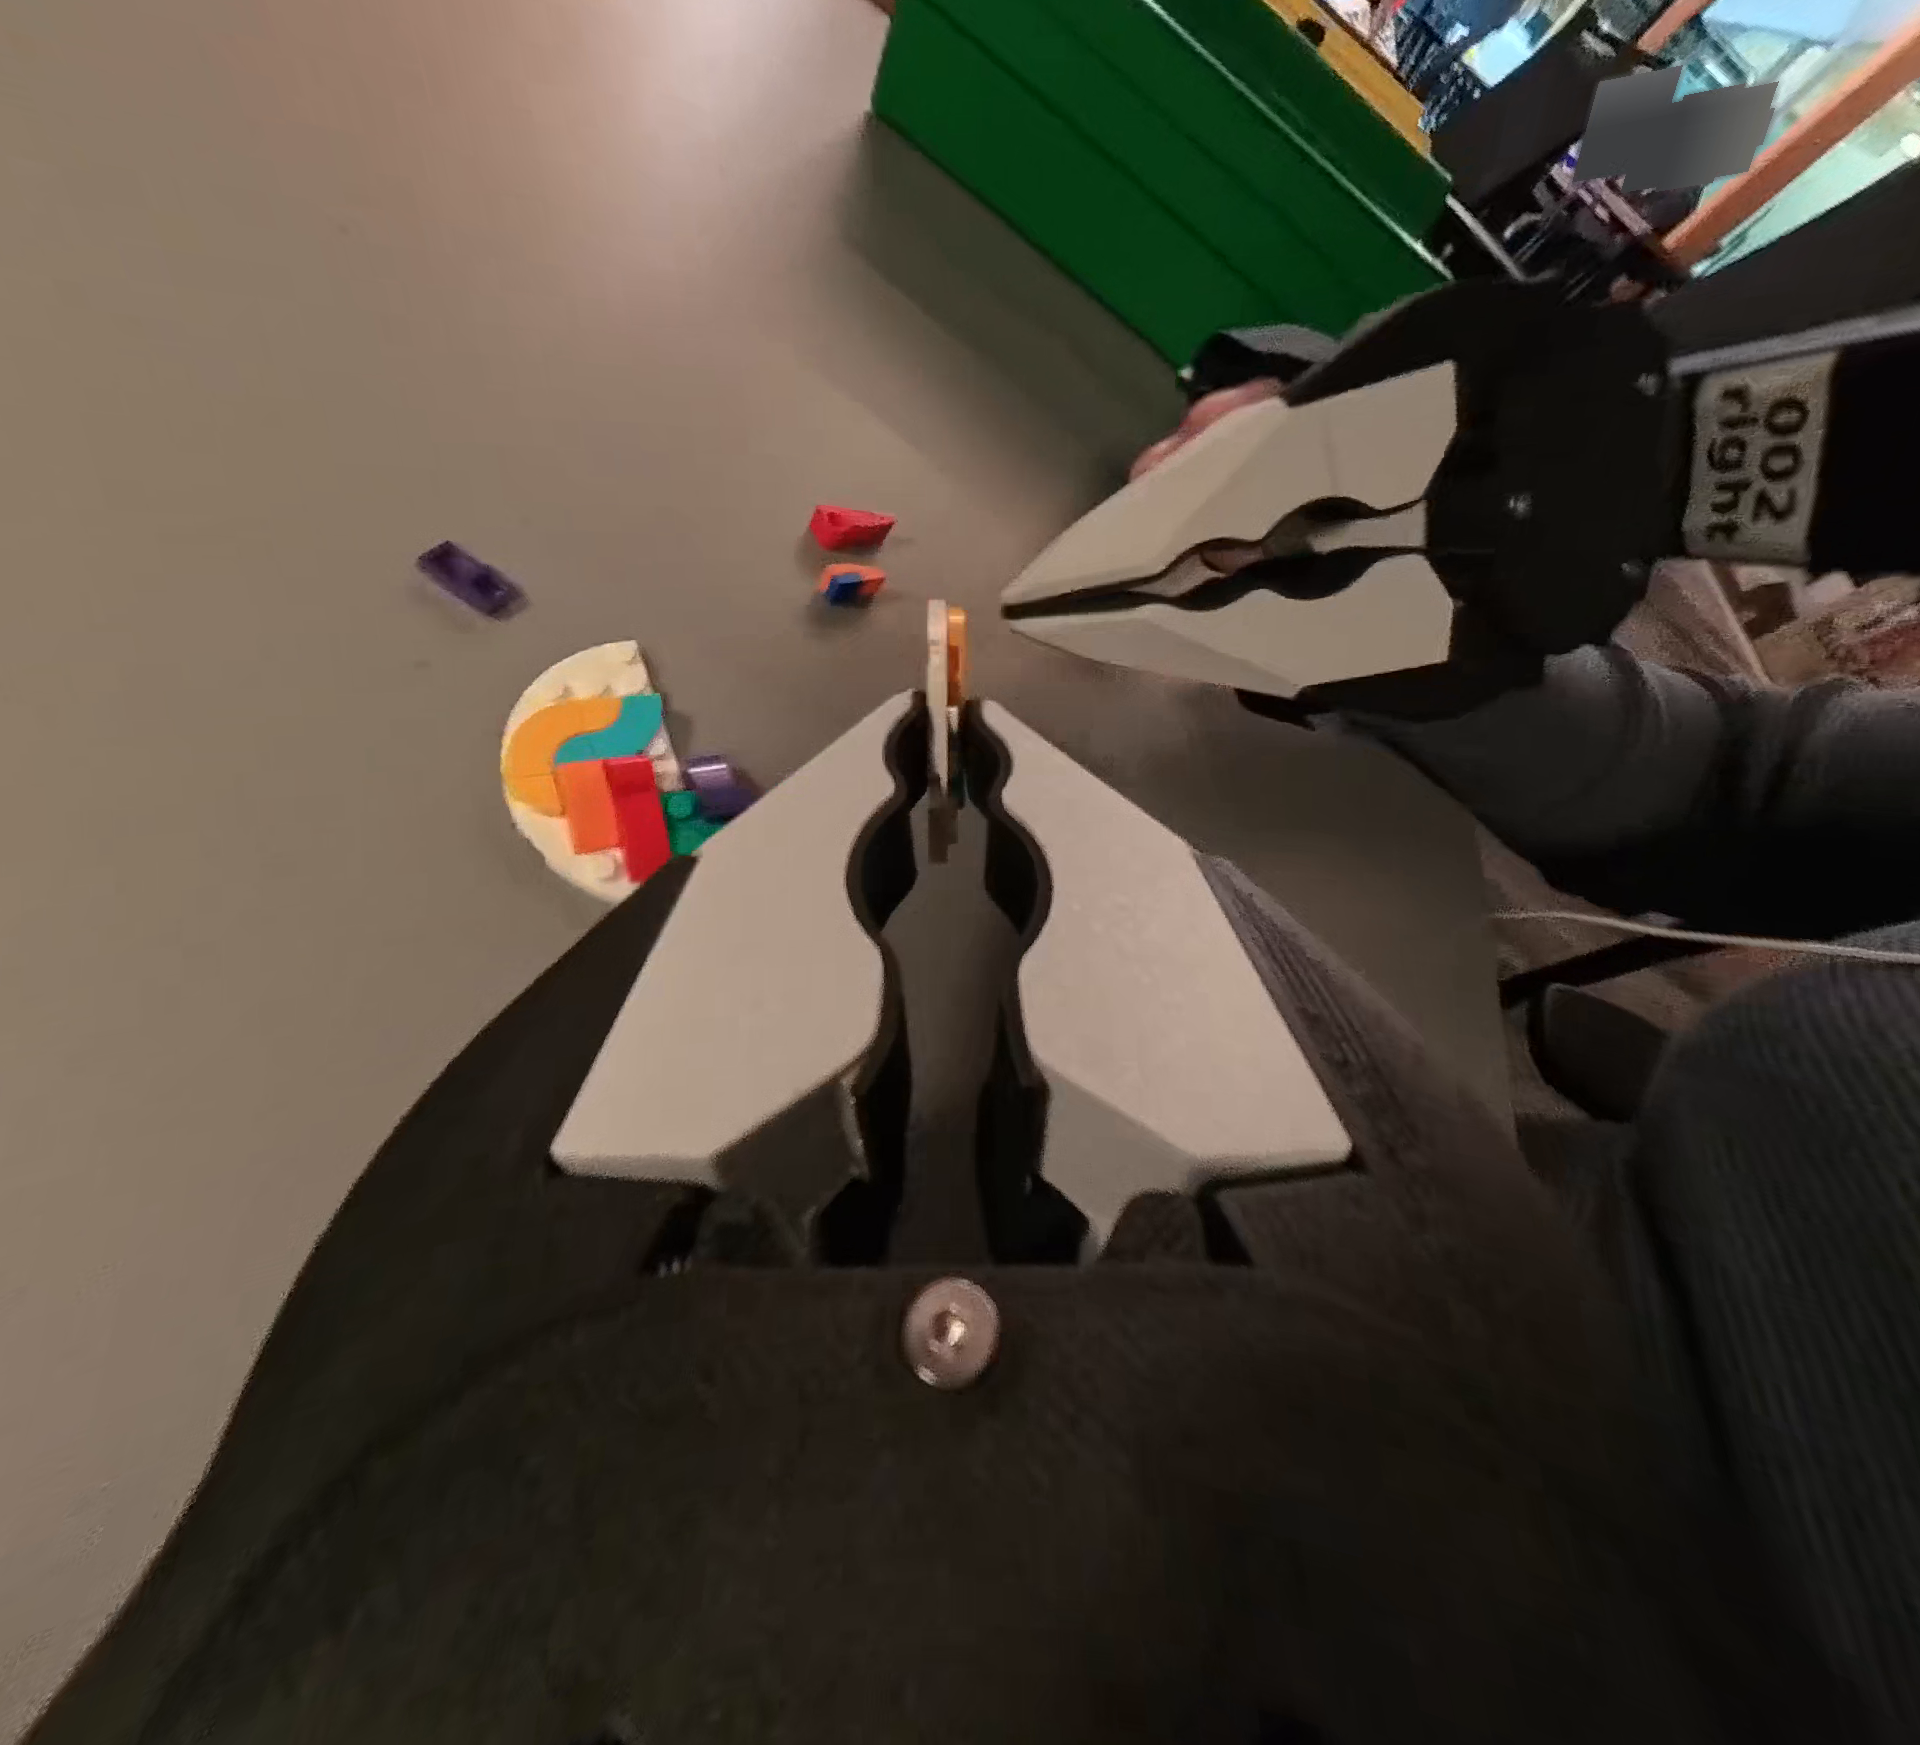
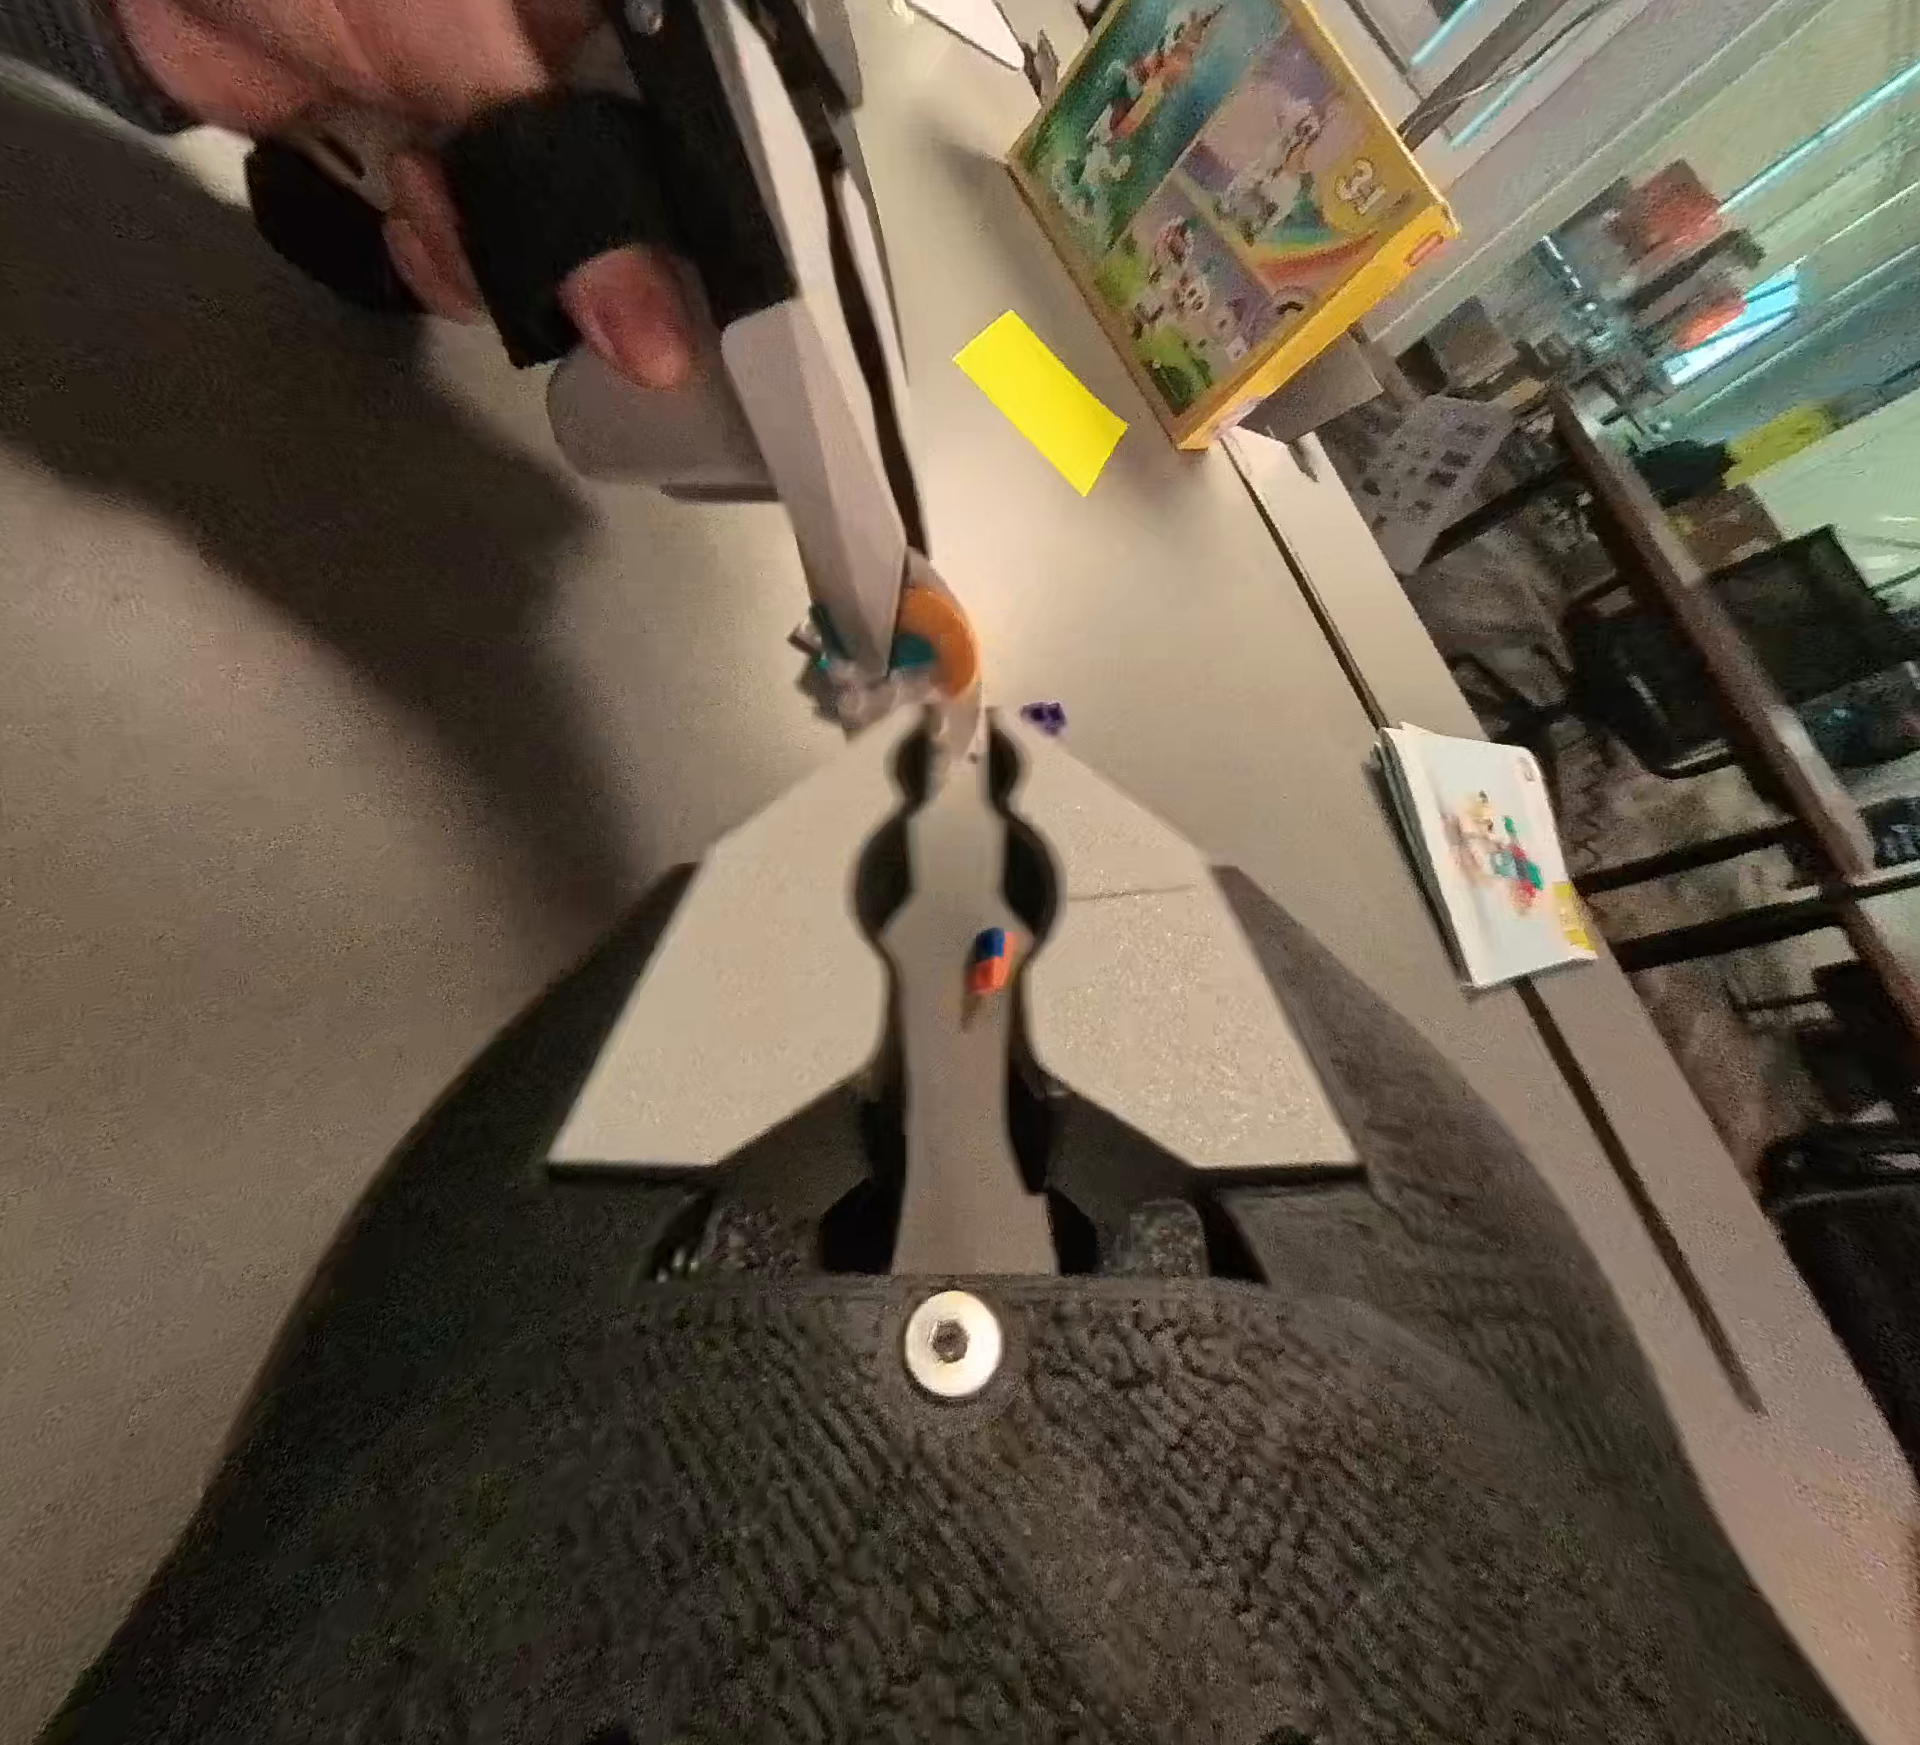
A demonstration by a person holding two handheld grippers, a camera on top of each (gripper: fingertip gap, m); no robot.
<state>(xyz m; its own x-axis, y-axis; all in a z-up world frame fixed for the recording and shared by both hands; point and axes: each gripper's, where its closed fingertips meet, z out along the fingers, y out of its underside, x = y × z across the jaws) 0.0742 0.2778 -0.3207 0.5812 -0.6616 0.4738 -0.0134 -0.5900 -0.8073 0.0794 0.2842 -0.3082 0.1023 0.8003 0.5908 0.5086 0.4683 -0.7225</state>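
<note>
1. The left gripper point(image 1: 943, 708) is seen clamped on a thin white-and-orange brick piece point(image 1: 947, 651), held edge-on between the tips, above the grey table point(image 1: 312, 293).
2. The right gripper point(image 1: 1006, 612) is seen with its fingers drawn together, nothing gripped, its tips just beside the held piece.
3. Only a narrow edge of the piece is gripped; a sideways push from the right tips is judged likely to twist or pop it out.
4. A half-round white plate with coloured bricks point(image 1: 592, 765) lies on the table to the left; a dropped piece could strike it.
5. A purple brick point(image 1: 470, 577), a red brick point(image 1: 850, 526) and an orange-and-blue brick point(image 1: 850, 581) lie loose nearby; a low sweep could scatter them.
6. The right wrist view is blurred; contact cannot be confirmed.
</note>
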